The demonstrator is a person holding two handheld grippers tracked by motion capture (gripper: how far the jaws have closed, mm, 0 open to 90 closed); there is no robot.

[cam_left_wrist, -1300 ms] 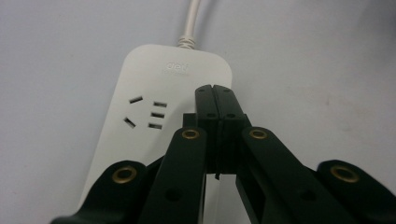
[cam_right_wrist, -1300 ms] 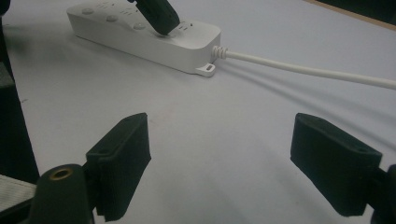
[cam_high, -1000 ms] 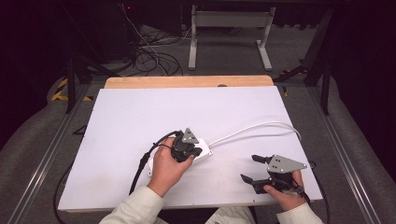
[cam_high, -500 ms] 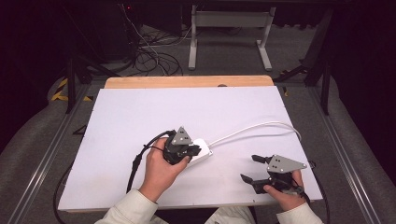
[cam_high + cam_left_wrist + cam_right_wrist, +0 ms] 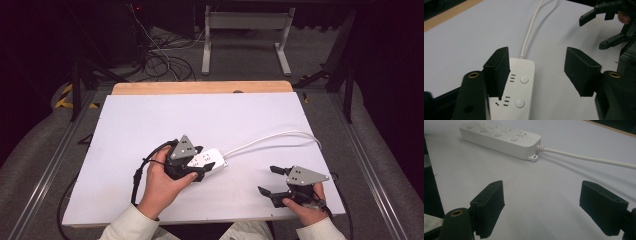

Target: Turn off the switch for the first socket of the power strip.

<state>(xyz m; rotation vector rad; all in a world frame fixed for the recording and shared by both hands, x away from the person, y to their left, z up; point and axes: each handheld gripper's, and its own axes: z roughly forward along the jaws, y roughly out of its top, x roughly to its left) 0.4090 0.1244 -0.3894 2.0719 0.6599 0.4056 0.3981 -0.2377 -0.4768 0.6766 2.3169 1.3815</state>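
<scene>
Now left tool (image 5: 537,72) gapes wide over power strip (image 5: 520,86).

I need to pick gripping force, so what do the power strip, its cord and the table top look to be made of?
Power strip: probably hard moulded plastic, white and smooth with a slight sheen and rounded edges.
Cord: likely rubbery or vinyl sheathing, white, curving loosely, with a ribbed strain relief at the strip.
Table top: a matte white surface, material unclear; the bare far edge looks like wood.

No readable text, label or number appears on anything in these views.
</scene>
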